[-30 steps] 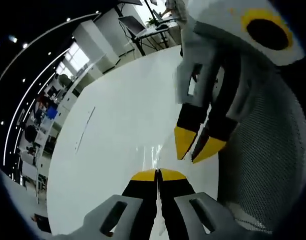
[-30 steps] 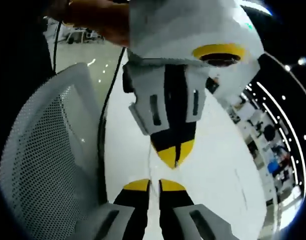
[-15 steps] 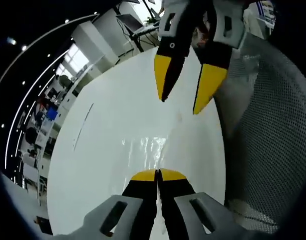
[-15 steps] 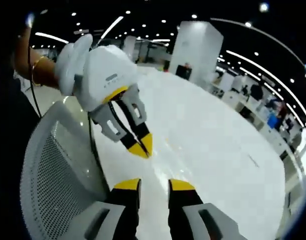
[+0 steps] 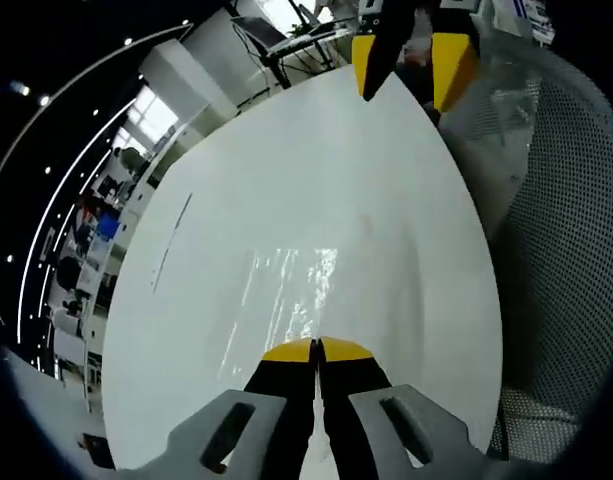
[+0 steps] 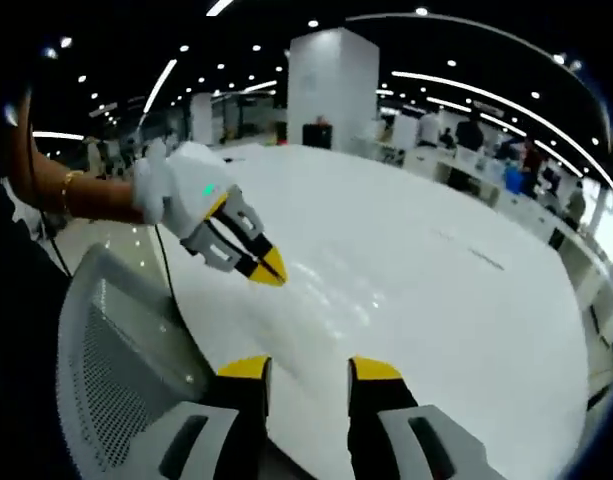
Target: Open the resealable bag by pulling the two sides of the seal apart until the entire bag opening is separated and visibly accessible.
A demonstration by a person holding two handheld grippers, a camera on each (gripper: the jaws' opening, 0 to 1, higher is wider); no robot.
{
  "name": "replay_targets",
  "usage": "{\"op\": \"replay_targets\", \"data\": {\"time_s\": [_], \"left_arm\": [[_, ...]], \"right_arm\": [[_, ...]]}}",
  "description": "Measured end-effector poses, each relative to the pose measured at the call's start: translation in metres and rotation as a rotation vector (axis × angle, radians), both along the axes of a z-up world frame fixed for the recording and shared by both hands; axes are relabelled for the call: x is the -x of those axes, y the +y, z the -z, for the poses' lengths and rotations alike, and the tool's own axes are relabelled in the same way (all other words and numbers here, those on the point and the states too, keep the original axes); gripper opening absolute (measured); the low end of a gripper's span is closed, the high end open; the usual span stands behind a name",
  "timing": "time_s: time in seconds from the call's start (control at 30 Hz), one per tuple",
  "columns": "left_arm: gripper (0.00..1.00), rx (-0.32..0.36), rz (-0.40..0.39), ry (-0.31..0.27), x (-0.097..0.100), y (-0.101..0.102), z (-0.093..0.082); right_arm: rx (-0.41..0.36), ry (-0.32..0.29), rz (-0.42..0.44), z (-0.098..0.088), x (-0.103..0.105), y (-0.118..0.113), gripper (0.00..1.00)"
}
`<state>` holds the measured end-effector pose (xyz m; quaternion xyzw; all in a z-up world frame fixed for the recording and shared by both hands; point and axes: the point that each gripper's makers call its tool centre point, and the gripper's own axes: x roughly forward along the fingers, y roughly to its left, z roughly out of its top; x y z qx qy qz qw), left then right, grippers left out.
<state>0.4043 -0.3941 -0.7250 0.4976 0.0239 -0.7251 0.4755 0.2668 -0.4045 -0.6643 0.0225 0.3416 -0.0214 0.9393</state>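
Bag (image 5: 286, 295) is seen flat on the white surface (image 5: 216, 250), clear plastic, just ahead of the left tool (image 5: 316, 348), whose jaws are pressed together w/ nothing visibly held. Right tool (image 6: 308, 368) is held apart from it, jaws wide, above the surface edge by a mesh chair (image 6: 106, 370).

A clear, glossy resealable bag (image 5: 291, 295) lies flat on the white table (image 5: 236, 180), just beyond the tongs
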Motion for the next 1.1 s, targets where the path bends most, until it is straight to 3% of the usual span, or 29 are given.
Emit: {"op": "replay_targets", "data": {"time_s": [0.17, 0.47, 0.8, 1.1], "left_arm": [[0.0, 0.011, -0.042, 0.023, -0.011, -0.015, 0.002], [0.0, 0.004, -0.068, 0.028, -0.024, -0.045, 0.011], [0.0, -0.002, -0.071, 0.005, -0.036, -0.078, 0.022], [0.0, 0.021, -0.119, 0.023, -0.046, -0.11, 0.024]], "right_arm": [[-0.067, 0.013, 0.061, 0.006, 0.013, -0.002, 0.46], [-0.109, 0.007, 0.108, 0.008, 0.024, -0.003, 0.45], [-0.14, 0.006, 0.133, 0.01, 0.027, -0.007, 0.58], [-0.158, 0.008, 0.155, 0.009, 0.034, -0.007, 0.58]]}}
